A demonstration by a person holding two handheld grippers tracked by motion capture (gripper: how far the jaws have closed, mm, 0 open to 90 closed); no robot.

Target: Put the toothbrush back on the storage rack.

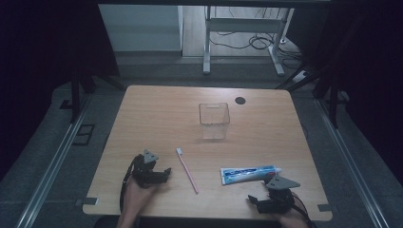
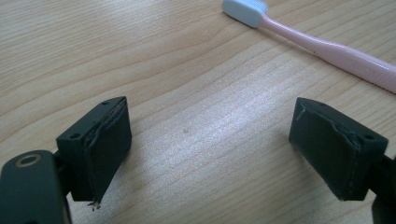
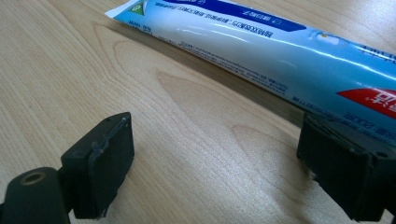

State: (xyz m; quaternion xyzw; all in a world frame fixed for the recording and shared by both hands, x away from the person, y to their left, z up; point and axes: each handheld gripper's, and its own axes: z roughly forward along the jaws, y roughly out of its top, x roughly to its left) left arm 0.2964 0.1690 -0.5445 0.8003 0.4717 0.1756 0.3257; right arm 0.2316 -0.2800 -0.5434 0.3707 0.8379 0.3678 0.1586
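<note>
High view: pink toothbrush (image 1: 187,170) lies just beside the gaping, empty left tool (image 1: 165,174); blue-white toothpaste tube (image 1: 249,174) just beyond the empty, wide-open right tool (image 1: 253,201); clear cup (image 1: 214,120) well ahead.

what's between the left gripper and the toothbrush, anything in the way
Nothing visible. The left gripper rests open on the table, and only bare wood lies between its jaws and the pink toothbrush just to its right. The clear cup and the toothpaste lie well off that path.
</note>
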